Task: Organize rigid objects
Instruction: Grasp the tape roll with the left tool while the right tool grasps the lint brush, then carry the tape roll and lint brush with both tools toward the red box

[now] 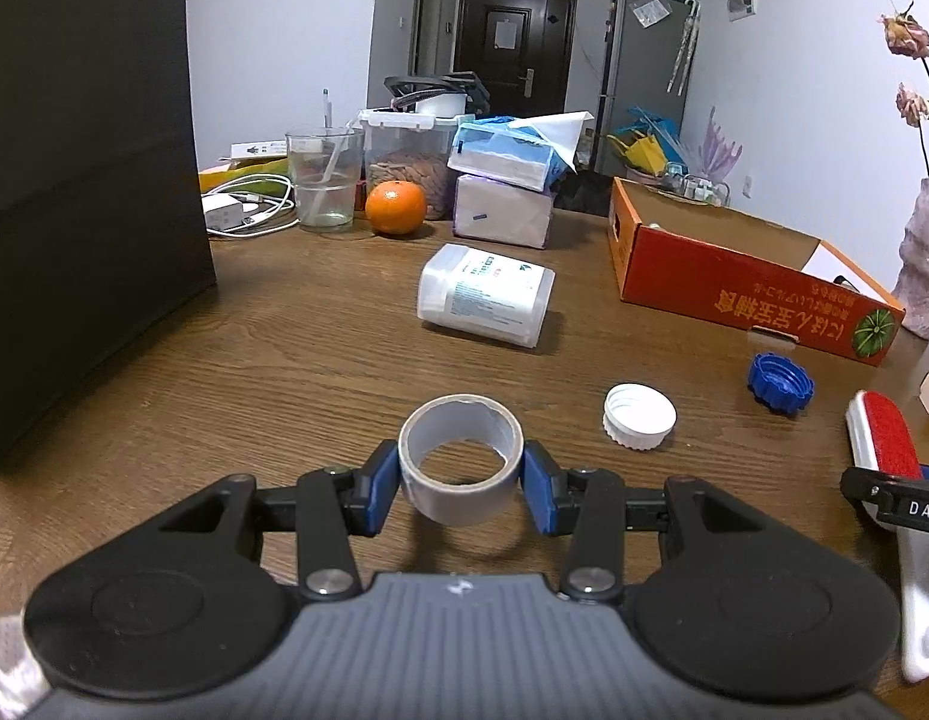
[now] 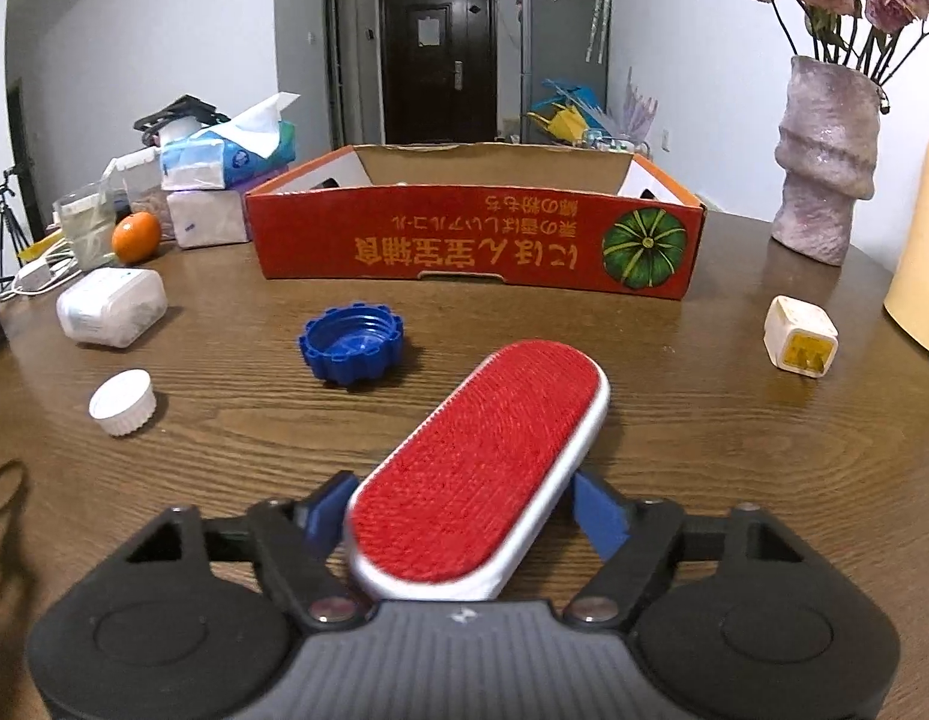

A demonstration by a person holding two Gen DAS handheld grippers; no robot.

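- Grey tape roll (image 1: 459,459), left wrist view: I see it sitting between the blue pads (image 1: 377,489) of the left gripper (image 1: 459,489), jaws pinching its outer wall on both sides. A ring shadow falls on the wooden table (image 1: 284,330) beneath, so I judge it lifted clear.
- Handling: hollow, light, stiff enough across the diameter; the smooth wrap may slip, so grip mid-height on the wall.
- Farther off: a white plastic tub (image 1: 485,294) on its side; right of the roll, a ribbed white cap (image 1: 638,417) and a scalloped blue cap (image 1: 779,384); far right, the orange cardboard box (image 1: 734,282), open-topped, my likely drop point.
- Right wrist view: red lint brush (image 2: 482,468), a long oval with bristly nap in a white rim, lies angled across the right gripper (image 2: 464,516).
- Jaws are closed against its near end, one pad (image 2: 599,513) at each edge; off-centre hold, so the far end may swing.
- Handling: rigid, light; take the hard rim, not the nap.
- Small cream cube (image 2: 800,336) rests right, near a textured pink vase (image 2: 824,162).
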